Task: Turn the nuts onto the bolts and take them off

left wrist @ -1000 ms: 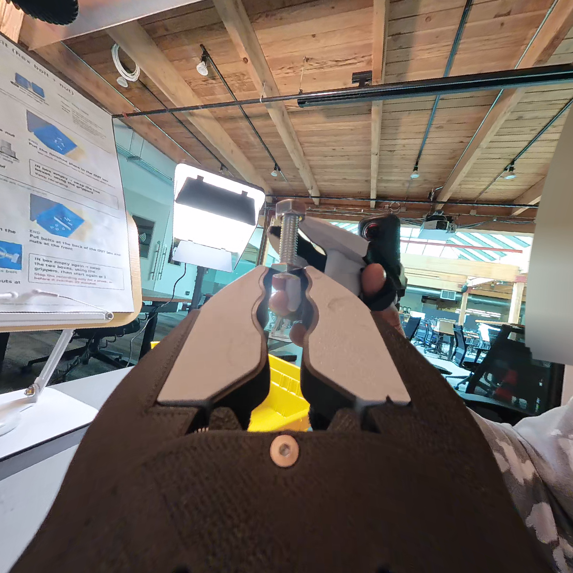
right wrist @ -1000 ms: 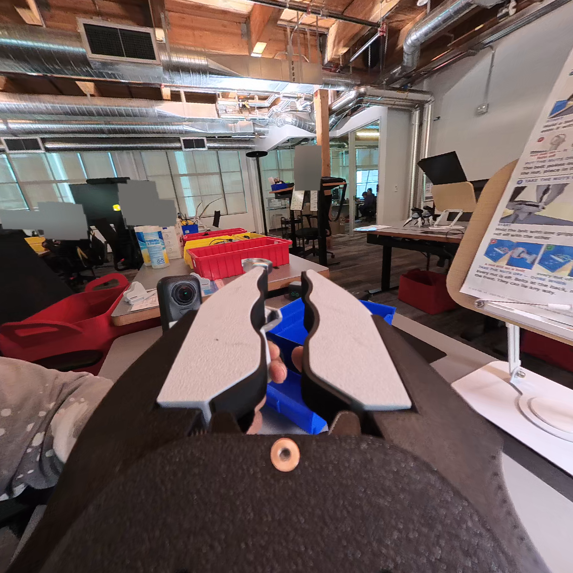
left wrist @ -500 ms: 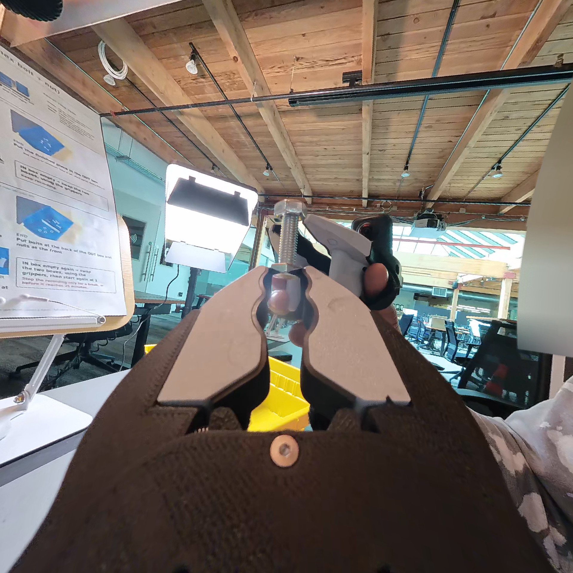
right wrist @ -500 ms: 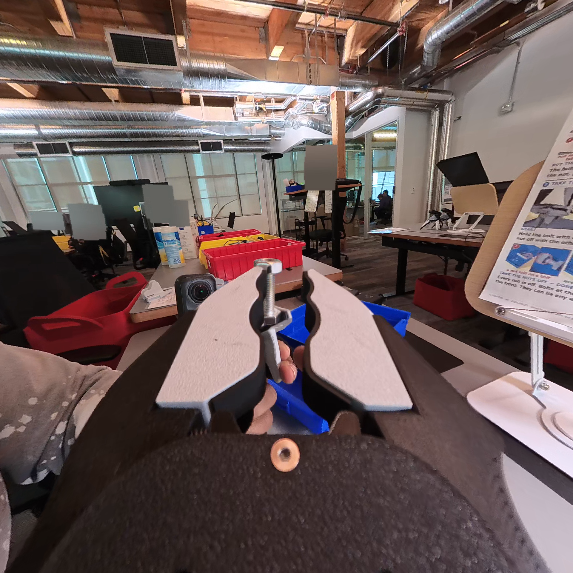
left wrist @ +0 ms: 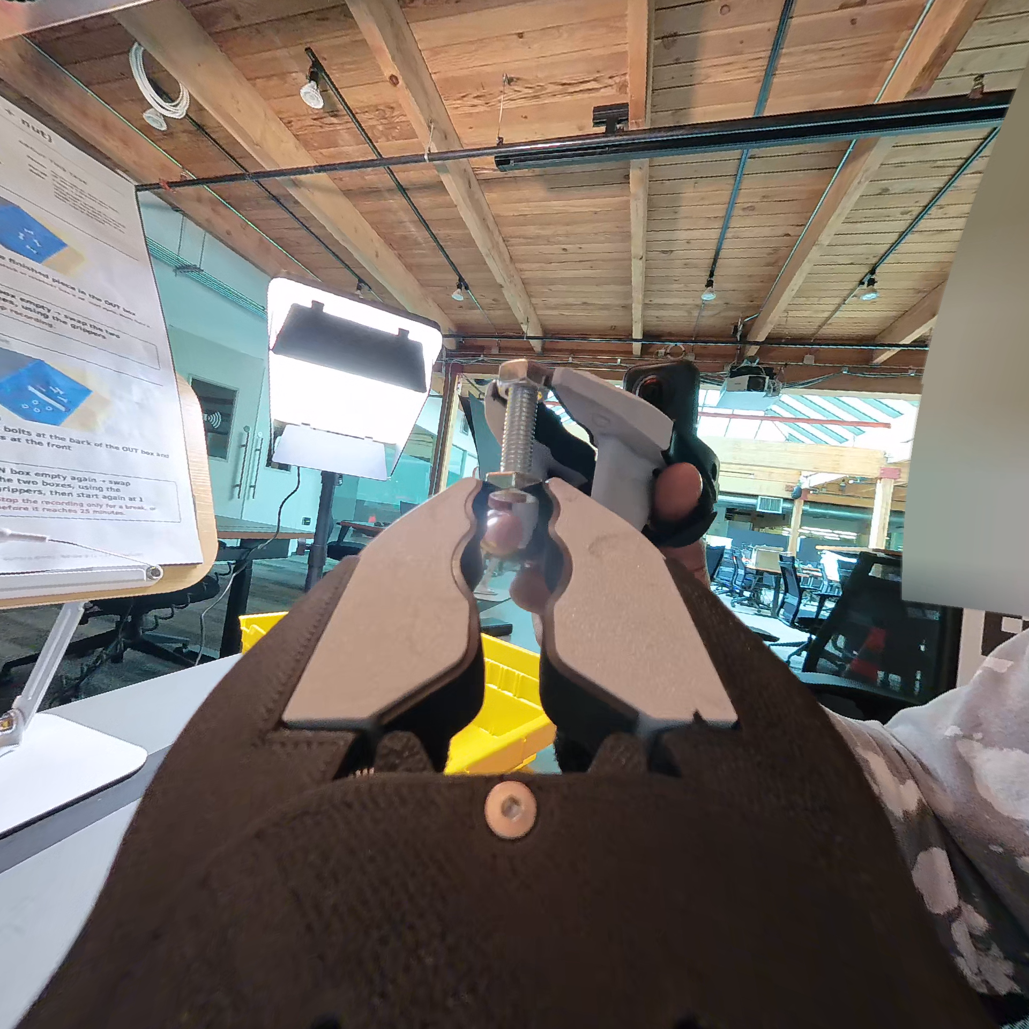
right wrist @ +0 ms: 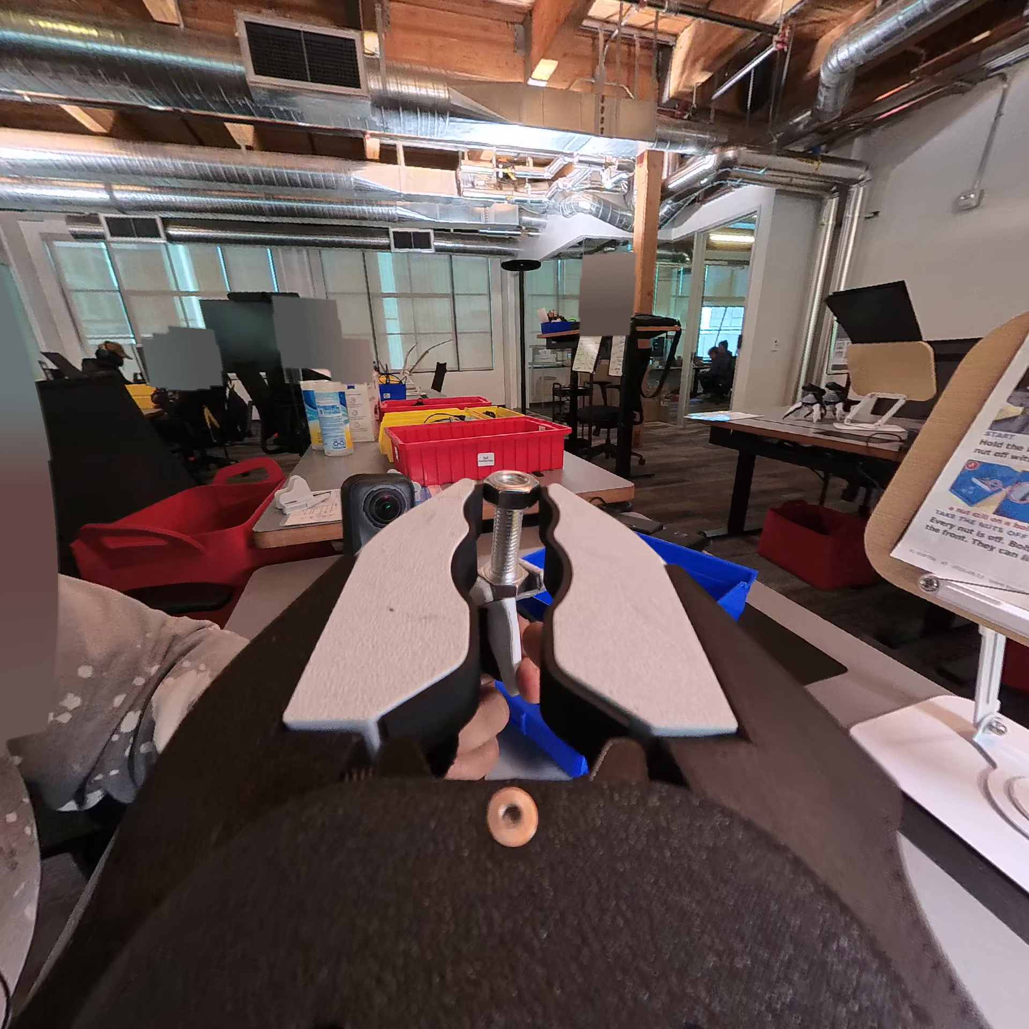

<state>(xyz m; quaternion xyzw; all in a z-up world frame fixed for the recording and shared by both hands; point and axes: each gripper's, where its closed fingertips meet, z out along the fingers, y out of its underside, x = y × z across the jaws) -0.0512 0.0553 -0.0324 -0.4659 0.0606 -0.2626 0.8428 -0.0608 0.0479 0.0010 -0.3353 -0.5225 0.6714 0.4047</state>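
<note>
The left gripper [left wrist: 512, 490] is clamping the nut [left wrist: 510, 479] at its tips, with the bolt [left wrist: 519, 429] standing upright above it — the right gripper [right wrist: 511, 493] is closing on the bolt head [right wrist: 510, 491], above the blue bin [right wrist: 699, 573] on the desk [right wrist: 824, 668].

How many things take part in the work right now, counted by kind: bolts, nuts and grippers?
bolt: 1
nut: 1
grippers: 2, the left gripper shut on the nut and the right gripper shut on the bolt head
Total: 4
</note>
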